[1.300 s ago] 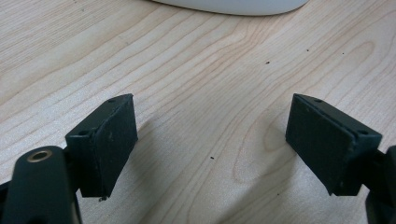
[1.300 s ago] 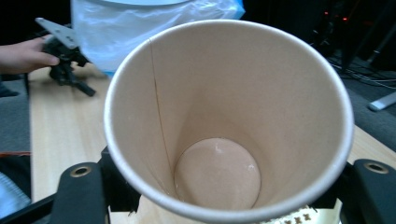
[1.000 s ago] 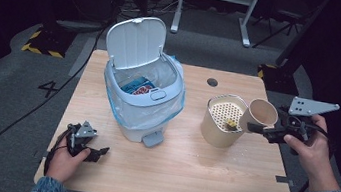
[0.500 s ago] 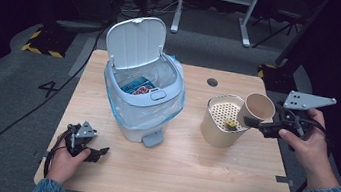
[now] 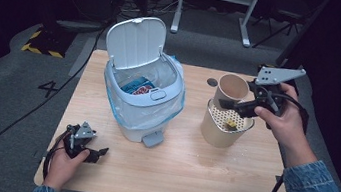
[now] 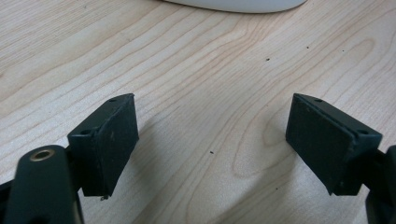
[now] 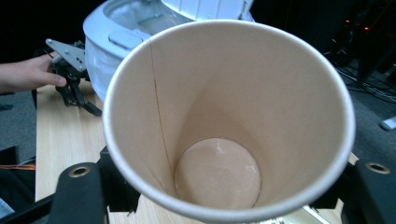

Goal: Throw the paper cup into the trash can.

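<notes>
cup (image 5: 232,89): paper, empty, clamped in my right gripper (image 5: 236,105), held up above the strainer tub (image 5: 225,126), mouth tilted toward the cam in the right gripper view.
right grip: jaws squeezed on the cup's sides, wide apart bc cup is wide.
left gripper (image 5: 91,151): jaws apart, nothing btwn them, resting near table's front-left corner.
risk 1: thin paper wall – squeeze harder & it buckles, cup pops out.
risk 2: cup could clip the bin (image 5: 143,97) rim or the raised lid (image 5: 134,43) on the way over, I judge, if it goes in low.
risk 3: miss the opening → cup lands on table or rolls off the edge.
risk 4: bin liner sags over the rim, could snag the cup.
table (image 5: 188,174): light wood, bare at the front, few crumbs by the tub.
room: dark, grey carpet, cables on floor, hazard-striped tape at left, white frame legs at back.
</notes>
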`<state>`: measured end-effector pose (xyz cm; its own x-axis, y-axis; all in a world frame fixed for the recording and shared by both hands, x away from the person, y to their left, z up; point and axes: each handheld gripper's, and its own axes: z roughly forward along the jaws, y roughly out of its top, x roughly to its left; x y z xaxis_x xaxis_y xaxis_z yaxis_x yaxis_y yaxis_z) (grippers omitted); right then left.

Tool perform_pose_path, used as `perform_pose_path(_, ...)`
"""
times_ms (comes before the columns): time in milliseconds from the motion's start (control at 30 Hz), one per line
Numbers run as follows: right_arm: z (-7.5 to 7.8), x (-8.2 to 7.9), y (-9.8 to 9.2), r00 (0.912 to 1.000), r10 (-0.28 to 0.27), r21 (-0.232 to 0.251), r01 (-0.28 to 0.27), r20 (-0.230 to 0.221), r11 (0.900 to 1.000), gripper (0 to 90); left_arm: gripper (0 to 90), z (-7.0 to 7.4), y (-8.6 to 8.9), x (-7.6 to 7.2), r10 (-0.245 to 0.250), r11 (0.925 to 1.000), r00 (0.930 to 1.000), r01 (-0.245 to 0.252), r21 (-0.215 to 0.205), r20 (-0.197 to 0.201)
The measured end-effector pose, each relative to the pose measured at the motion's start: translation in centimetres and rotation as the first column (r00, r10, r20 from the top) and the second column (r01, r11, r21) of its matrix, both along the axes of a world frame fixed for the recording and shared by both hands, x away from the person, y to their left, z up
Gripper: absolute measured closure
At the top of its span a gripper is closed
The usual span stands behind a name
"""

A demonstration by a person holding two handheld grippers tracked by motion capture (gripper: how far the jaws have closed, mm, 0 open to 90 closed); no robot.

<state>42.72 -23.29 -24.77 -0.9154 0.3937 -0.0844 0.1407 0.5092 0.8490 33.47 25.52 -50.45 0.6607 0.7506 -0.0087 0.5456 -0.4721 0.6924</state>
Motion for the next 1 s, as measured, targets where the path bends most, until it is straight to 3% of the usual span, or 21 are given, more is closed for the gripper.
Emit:
perform_pose_path(267,1.6,1.3,3.5,0.9998,0.018,-0.007,-0.018,0.002,1.0,29.3,17.3,0.0,0.0,0.0,0.002,1.0,1.0,-0.002,-0.003,-0.002)
perform_pose_path(533,2.6,2.4,6.7,0.9998,0.02,0.027,-0.02,-0.004,0.999,29.3,17.3,0.0,0.0,-0.1,0.004,1.0,1.0,-0.004,-0.004,-0.002)
perform_pose_path(733,2.6,3.1,9.8,1.0,0.007,0.054,-0.007,0.007,0.999,28.8,17.1,0.0,0.0,0.0,0.0,1.0,1.0,0.0,-0.005,0.0)
perform_pose_path(1000,2.2,4.2,13.3,0.9999,-0.006,0.069,0.006,-0.011,0.998,28.8,16.7,0.0,-0.1,0.4,0.001,1.0,1.0,-0.001,-0.005,-0.001)
